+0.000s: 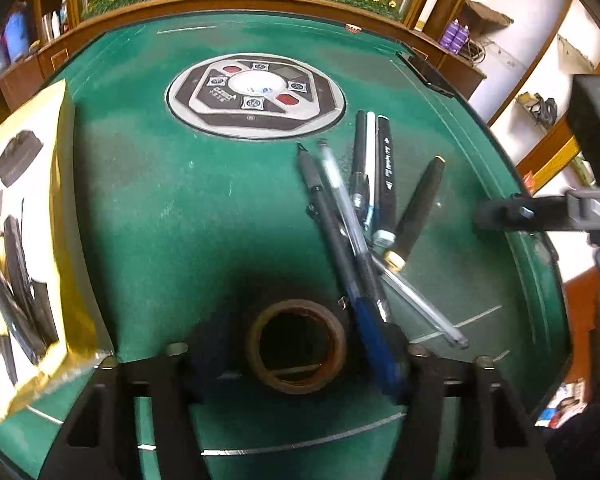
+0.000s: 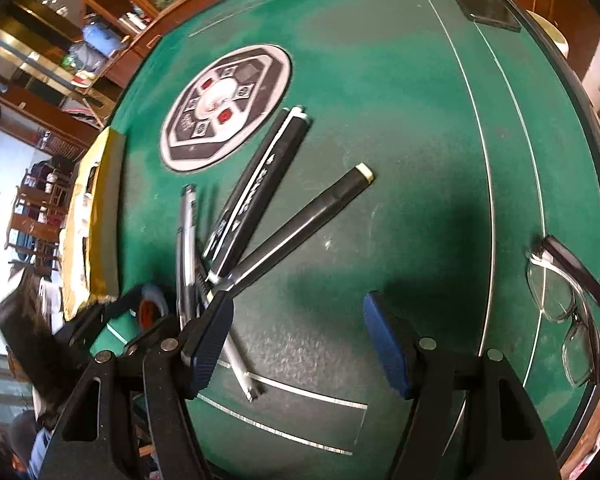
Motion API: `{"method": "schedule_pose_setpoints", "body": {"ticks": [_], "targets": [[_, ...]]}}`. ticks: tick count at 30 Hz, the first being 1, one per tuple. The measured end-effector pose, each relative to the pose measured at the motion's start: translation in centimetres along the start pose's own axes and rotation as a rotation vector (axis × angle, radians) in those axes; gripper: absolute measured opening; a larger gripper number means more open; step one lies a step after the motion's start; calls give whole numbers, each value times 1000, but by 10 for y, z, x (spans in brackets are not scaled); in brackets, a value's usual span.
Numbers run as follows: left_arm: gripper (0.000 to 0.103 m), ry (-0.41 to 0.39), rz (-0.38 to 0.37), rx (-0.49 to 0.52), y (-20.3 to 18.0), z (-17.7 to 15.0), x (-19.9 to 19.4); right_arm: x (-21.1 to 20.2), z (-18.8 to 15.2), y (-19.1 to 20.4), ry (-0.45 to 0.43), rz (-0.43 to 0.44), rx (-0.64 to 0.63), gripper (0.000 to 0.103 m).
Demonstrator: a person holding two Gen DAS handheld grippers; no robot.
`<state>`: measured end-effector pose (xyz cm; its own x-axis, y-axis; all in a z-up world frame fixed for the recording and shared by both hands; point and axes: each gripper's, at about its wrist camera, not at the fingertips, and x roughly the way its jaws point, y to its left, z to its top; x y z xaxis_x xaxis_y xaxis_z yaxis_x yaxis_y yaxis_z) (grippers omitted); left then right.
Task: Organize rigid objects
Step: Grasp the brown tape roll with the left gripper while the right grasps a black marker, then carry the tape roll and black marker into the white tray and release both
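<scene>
**Tape roll framed, pens waiting**

The left tongs (image 1: 296, 354) straddle a brown tape roll (image 1: 296, 346) lying flat on the green tabletop (image 1: 180, 208), pads apart and not visibly pressing, likely positioned for a lift. Just beside the roll, pens (image 1: 364, 216) lie fanned together. The right tongs (image 2: 300, 344) hang apart, empty, beside the pens.

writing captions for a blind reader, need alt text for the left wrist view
The left claw straddles a roll of brown tape on a green felt table. A heap of pens and markers lies just right of it, a yellow box at the left edge, and a round control panel in the table's middle.
</scene>
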<state>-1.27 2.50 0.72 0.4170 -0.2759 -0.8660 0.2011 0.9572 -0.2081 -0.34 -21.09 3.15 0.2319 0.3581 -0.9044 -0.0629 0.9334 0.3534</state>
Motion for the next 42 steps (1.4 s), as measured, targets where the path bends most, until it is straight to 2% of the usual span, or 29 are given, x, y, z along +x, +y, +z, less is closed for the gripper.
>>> {"method": "schedule_pose_setpoints", "body": {"ticks": [3,5,7,9,11,13,15,17,22,27,28,32,34,42], "targets": [[63,-3,8,10,-4,-4,-1,10,14,6,5,-12,4,67],[63,-1,7,7,-4,-3,-1,21,22,12,16,-66,-3,67],[63,-2,12,13,-5,-3,-1,30,27,17,33,-65,1,67],[64,-2,16,20,-6,-3,-1,39,30,25,47,-135,-42,67],[64,-3,24,31,-7,-3,0,41,30,30,30,-166,-85,66],[64,-7,40,48,-10,-2,1,44,28,37,29,-216,-153,57],[64,-11,50,68,-12,-3,2,42,25,36,15,-252,-191,27],[63,-19,50,78,-12,-4,2,37,23,28,16,-246,-188,15],[62,-26,43,74,-11,-4,1,24,7,5,8,-227,-171,14],[63,-27,63,105,-15,-3,4,20,-1,0,-13,-222,-198,14],[64,-27,69,112,-17,-3,4,20,-2,0,-18,-222,-195,15],[81,-13,98,178,-30,-6,11,18,-4,0,-37,-207,-185,15],[86,-9,122,209,-37,-8,15,18,-6,0,-47,-208,-180,15],[88,-26,130,200,-38,-9,14,17,-10,0,-78,-204,-187,14]]}}
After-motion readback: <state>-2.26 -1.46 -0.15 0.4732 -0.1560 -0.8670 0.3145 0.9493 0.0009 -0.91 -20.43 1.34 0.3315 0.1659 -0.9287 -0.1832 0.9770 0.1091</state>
